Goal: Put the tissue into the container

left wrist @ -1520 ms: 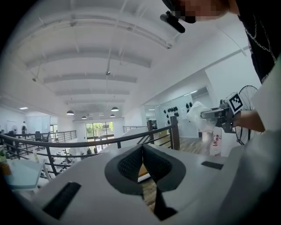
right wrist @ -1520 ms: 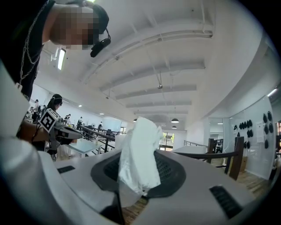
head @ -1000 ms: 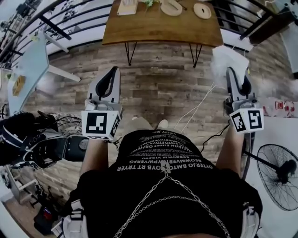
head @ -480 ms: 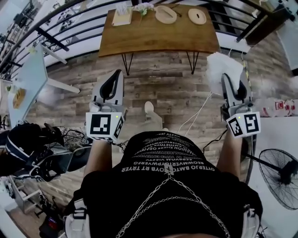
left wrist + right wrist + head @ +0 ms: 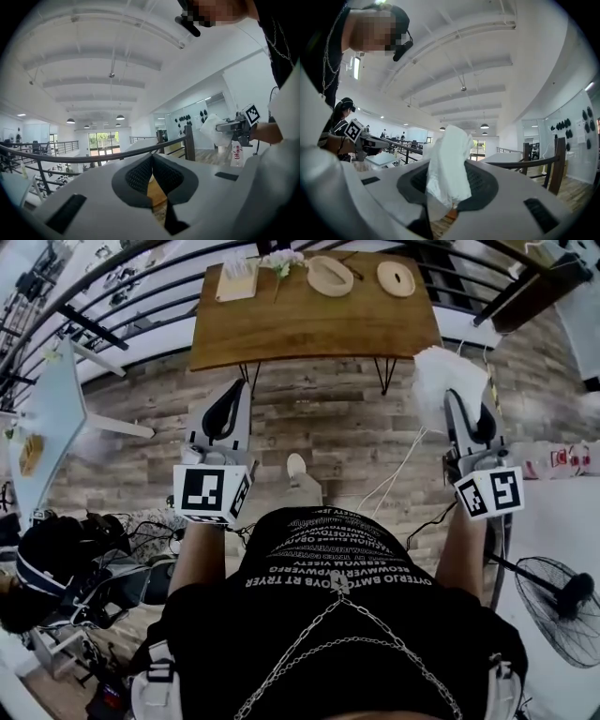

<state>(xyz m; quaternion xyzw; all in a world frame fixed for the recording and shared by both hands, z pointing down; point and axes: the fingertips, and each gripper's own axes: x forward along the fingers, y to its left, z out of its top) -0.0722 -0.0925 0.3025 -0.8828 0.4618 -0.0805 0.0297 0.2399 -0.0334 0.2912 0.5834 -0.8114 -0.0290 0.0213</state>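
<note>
The wooden worktop (image 5: 314, 310) stands well ahead of me across the plank floor (image 5: 328, 432). My left tool (image 5: 230, 395) is pressed together on nothing, while my right tool (image 5: 467, 401) is clamped on the tissue (image 5: 445, 371), which bunches up from the jaws in mid-air. It looks feather-light, soft and easily torn, so I judge a firm pinch on its bunched lower fold the right hold.

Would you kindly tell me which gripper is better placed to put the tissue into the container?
Right. The right gripper is clamped on the tissue; the left gripper is shut, with nothing between its jaws.
</note>
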